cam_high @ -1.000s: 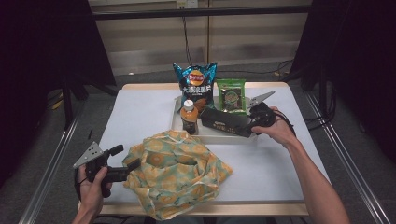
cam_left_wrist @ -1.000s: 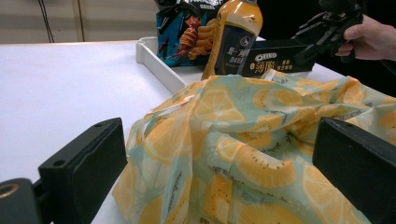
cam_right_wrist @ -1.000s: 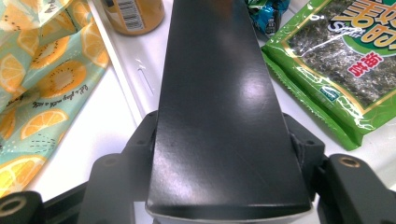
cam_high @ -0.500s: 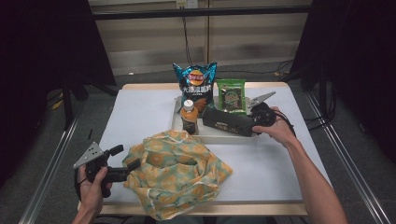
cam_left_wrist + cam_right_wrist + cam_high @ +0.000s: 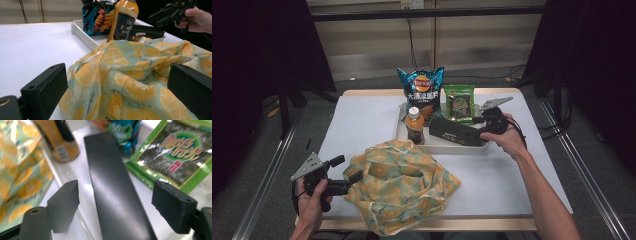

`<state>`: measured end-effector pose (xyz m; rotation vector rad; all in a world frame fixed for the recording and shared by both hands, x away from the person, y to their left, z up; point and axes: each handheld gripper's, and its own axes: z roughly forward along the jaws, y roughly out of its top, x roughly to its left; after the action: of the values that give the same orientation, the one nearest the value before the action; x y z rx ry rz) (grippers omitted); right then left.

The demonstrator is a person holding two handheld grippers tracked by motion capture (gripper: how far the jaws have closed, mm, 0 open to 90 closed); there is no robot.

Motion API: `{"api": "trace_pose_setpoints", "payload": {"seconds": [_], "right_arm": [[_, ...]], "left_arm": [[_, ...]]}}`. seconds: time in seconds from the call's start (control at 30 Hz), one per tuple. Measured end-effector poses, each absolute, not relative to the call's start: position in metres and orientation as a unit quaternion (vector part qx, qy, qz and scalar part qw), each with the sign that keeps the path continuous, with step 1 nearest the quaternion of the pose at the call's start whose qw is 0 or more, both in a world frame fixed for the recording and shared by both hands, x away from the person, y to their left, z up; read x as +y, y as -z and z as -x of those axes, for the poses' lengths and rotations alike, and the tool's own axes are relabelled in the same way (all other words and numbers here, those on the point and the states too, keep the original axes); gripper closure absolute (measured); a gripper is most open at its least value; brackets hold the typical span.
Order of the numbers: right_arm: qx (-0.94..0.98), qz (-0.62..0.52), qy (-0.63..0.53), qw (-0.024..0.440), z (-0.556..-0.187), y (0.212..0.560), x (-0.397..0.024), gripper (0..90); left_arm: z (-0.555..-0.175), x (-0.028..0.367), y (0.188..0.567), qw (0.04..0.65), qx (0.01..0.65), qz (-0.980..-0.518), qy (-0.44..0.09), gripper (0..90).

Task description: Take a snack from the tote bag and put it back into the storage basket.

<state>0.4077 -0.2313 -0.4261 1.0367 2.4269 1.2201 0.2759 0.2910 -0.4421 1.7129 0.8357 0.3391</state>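
Jaws apart around black box (image 5: 117,195) (untouched)

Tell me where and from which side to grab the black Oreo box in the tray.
Take the black Oreo box across its narrow width near the end closest to the right tool. It lies flat in the white tray, long and slim, and its long side faces are free. The open jaws, which have just been widening, already straddle it, so come in along its length.

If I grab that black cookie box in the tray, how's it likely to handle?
The black box looks stiff, flat-sided cardboard, so probably easy to pinch. Its glossy face may be slippery. Long and narrow, it could swing if the right gripper grips one end.
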Motion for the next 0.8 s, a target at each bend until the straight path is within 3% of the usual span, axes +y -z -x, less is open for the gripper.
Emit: {"api": "trace_pose_setpoints", "payload": {"seconds": [0.1, 0.17, 0.47, 0.8], "right_arm": [[0.827, -0.355, -0.420, 0.113, -0.411, 0.424, -0.225, 36.0], [0.822, -0.361, -0.426, 0.112, -0.414, 0.424, -0.221, 50.0], [0.802, -0.397, -0.434, 0.105, -0.432, 0.426, -0.204, 90.0], [0.798, -0.427, -0.408, 0.120, -0.458, 0.435, -0.191, 90.0]], "left_arm": [[-0.275, 0.289, 0.441, 0.557, 0.354, -0.735, -0.156, 2.7], [-0.275, 0.289, 0.441, 0.558, 0.354, -0.734, -0.157, 2.7], [-0.273, 0.287, 0.441, 0.552, 0.344, -0.742, -0.161, 2.7], [-0.273, 0.288, 0.441, 0.554, 0.342, -0.742, -0.158, 2.7]]}}
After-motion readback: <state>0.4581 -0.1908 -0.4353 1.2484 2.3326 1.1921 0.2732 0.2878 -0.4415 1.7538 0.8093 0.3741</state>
